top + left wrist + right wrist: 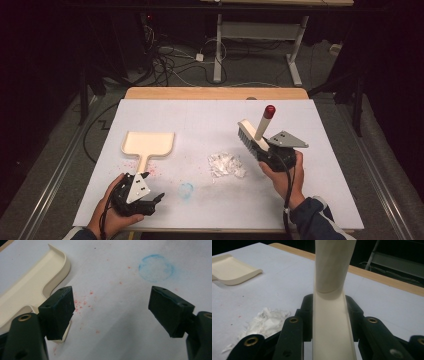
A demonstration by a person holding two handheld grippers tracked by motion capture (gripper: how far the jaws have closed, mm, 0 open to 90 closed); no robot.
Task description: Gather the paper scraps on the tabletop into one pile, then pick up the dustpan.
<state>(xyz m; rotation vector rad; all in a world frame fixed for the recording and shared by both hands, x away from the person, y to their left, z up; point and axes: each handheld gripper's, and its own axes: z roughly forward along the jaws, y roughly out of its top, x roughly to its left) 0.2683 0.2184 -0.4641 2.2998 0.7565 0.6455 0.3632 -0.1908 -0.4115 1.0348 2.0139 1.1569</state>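
Black jaws tight round brush handle [332, 315], right gripper view.

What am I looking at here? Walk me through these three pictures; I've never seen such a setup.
A person works at a table with a hand-held two-jaw tool in each hand. The high view looks down from above; the other two pictures come from cameras riding on each tool. The right gripper is clamped on a cream brush with a red-tipped handle, raised above a pile of white paper scraps. The left gripper is open, holding nothing, beside the handle of a cream dustpan lying flat.
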